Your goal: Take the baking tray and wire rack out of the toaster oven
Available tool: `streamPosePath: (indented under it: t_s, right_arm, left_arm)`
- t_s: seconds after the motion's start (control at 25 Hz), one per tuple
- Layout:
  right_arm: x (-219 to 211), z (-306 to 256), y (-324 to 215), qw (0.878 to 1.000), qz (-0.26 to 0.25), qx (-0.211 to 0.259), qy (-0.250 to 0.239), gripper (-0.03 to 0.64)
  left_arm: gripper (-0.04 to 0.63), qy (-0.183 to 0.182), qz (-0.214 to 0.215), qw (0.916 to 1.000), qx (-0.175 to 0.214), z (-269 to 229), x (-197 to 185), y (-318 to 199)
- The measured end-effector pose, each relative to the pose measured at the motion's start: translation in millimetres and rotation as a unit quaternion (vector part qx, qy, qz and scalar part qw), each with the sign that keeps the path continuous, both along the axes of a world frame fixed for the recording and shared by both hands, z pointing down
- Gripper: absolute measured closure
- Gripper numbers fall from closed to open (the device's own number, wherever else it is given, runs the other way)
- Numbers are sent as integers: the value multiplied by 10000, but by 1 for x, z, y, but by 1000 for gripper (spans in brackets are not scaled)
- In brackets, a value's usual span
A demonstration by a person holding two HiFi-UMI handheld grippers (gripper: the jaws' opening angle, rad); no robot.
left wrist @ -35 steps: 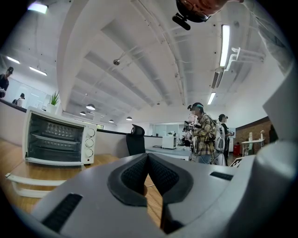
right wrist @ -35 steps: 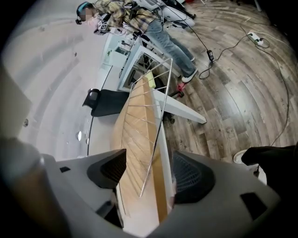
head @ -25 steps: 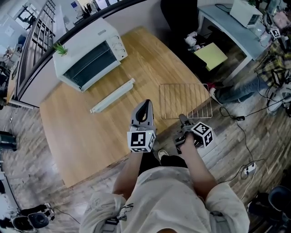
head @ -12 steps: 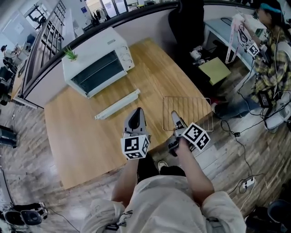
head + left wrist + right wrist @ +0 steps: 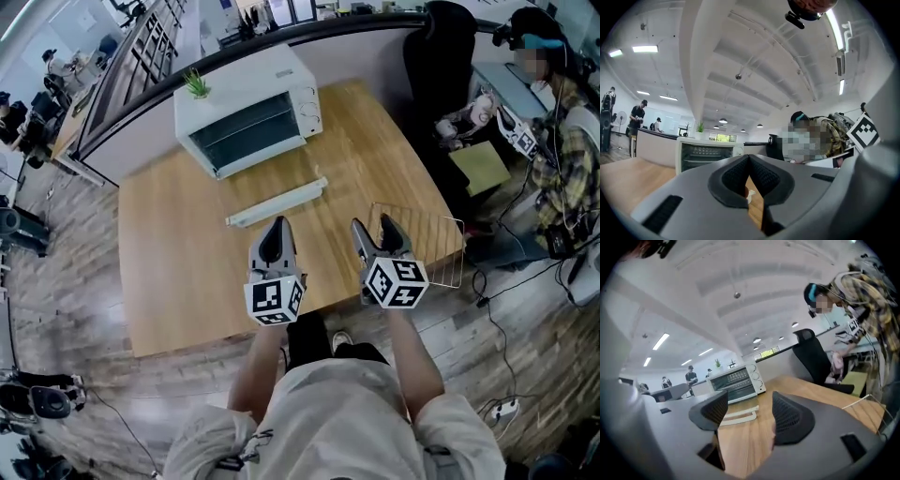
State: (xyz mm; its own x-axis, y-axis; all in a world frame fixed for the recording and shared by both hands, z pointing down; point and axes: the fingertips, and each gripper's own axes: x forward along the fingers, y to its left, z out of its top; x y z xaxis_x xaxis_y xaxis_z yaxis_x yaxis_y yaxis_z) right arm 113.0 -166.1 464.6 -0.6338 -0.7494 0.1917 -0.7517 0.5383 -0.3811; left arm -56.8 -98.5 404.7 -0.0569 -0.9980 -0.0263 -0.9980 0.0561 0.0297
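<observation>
Since the earlier frame the right gripper [image 5: 375, 231] has risen from the near edge of the surface [image 5: 178, 253] and rolled, so that its marker cube now faces upward and both jaws show side by side; the left gripper [image 5: 274, 231] has shifted a little and sits level beside it. Both grippers are held above the near edge, pointing toward the toaster oven [image 5: 248, 105]. In the left gripper view the left gripper [image 5: 749, 159] is closed, its dark pads meeting at the tips with nothing between them. In the right gripper view the right gripper [image 5: 750, 413] is open and empty; its jaws stand well apart, having just narrowed slightly, and only bare wood and the far objects show through the gap. The white toaster oven stands at the far edge of the surface, its glass front toward the person, with a small green plant [image 5: 197, 84] on its top. The baking tray [image 5: 277, 202], long and white, lies on the surface between the oven and the grippers, touching neither gripper. The wire rack [image 5: 427, 248] lies flat at the near right corner of the surface, just beside the right gripper and apart from the tray. Another person [image 5: 562, 159] in a plaid shirt sits beyond the right edge of the surface.
</observation>
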Motion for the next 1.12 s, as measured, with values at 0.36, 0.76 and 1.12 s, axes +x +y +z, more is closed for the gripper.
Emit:
streamPosePath:
  t_s: [0.36, 0.76, 1.12]
  right_arm:
    - [-45, 1, 7, 9945, -719, 486, 590, 311]
    - [-110, -3, 8, 9899, -1271, 463, 431, 316]
    - [-164, 3, 2, 9847, -1656, 345, 415, 316]
  left_arm:
    - [580, -140, -783, 9968, 20, -2, -46, 40]
    - [580, -171, -1445, 9894, 23, -7, -99, 79]
    - [580, -64, -1764, 9843, 1, 0, -140, 92]
